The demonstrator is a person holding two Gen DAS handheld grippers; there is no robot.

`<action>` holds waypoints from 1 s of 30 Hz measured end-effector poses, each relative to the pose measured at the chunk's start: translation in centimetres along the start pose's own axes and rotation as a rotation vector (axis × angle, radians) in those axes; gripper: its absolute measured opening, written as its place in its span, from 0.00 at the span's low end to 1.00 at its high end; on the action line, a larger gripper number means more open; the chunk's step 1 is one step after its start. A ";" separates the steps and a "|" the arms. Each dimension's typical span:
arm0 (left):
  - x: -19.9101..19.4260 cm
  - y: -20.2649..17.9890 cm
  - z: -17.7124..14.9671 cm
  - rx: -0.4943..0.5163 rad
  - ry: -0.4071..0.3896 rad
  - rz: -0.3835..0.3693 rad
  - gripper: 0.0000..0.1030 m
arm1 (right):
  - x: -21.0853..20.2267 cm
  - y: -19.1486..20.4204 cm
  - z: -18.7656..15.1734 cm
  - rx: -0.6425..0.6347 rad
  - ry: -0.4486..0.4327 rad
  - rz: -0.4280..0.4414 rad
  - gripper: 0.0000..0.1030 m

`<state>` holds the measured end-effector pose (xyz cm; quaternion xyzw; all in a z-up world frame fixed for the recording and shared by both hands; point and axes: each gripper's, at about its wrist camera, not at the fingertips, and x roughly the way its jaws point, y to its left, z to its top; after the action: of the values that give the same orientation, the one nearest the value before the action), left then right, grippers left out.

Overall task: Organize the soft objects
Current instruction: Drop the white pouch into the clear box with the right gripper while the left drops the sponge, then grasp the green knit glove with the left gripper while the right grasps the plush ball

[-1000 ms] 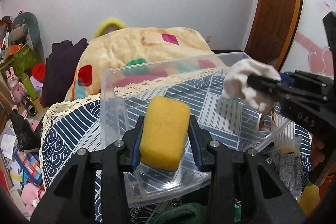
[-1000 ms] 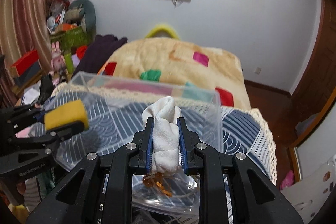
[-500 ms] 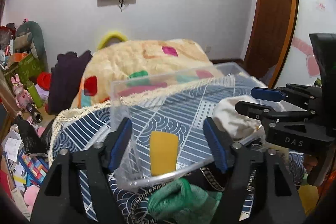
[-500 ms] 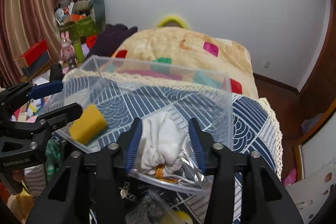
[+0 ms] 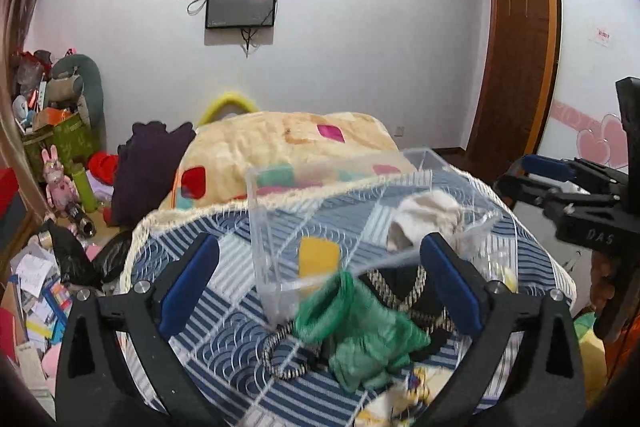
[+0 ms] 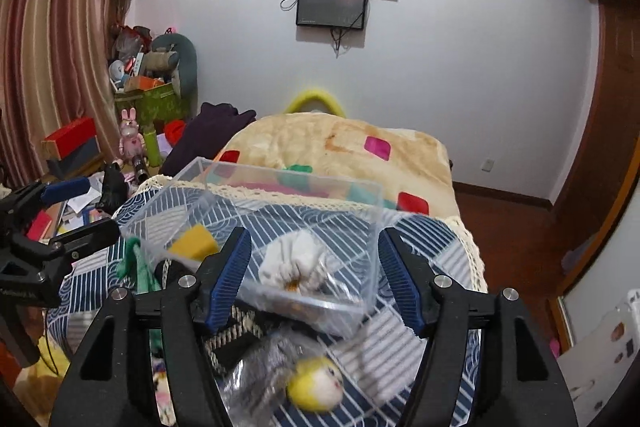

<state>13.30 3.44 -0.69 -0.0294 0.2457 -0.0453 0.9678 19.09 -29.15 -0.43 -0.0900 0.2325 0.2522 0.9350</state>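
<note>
A clear plastic bin stands on the blue patterned cloth. A yellow sponge and a white cloth bundle lie inside it. My left gripper is open and empty, above and short of the bin. My right gripper is open and empty, also drawn back from the bin; it shows in the left wrist view. A green cloth, a braided dark item and a bagged yellow-headed doll lie in front of the bin.
The cloth-covered surface has a lace edge. Behind it is a bed with a beige quilt and a dark purple garment. Clutter and toys cover the floor at left. A wooden door is at right.
Both grippers opened and let the sponge and the white bundle drop into the bin. Both then pulled back and up, away from the bin.
</note>
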 end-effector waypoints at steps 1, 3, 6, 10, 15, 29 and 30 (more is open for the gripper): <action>0.0 0.0 -0.6 0.003 0.013 0.000 0.99 | -0.2 -0.1 -0.3 0.005 0.002 -0.001 0.61; 0.1 -0.1 -1.6 0.016 0.029 0.007 0.99 | -0.4 -0.4 -1.2 0.018 0.006 -0.011 0.61; 0.1 -0.5 -3.2 0.031 0.048 0.011 0.99 | -0.7 -0.5 -2.7 0.014 0.020 -0.032 0.61; 0.7 -1.4 -5.1 0.022 0.078 0.004 0.99 | -0.2 -0.7 -5.0 0.037 0.037 -0.088 0.61; 1.5 -1.9 -6.9 -0.025 0.087 -0.018 0.99 | 0.6 -1.7 -7.1 0.094 0.086 -0.090 0.61; 3.6 -2.7 -8.6 -0.055 0.153 -0.100 0.48 | 1.7 -1.8 -9.6 0.194 0.162 0.054 0.59; 3.4 -2.8 -8.6 -0.047 0.148 -0.100 0.43 | 1.8 -1.8 -9.7 0.203 0.162 0.068 0.55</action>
<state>11.98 0.03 -9.62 -0.0608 0.3159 -0.0897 0.9426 17.59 -32.75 -9.72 -0.0070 0.3343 0.2510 0.9084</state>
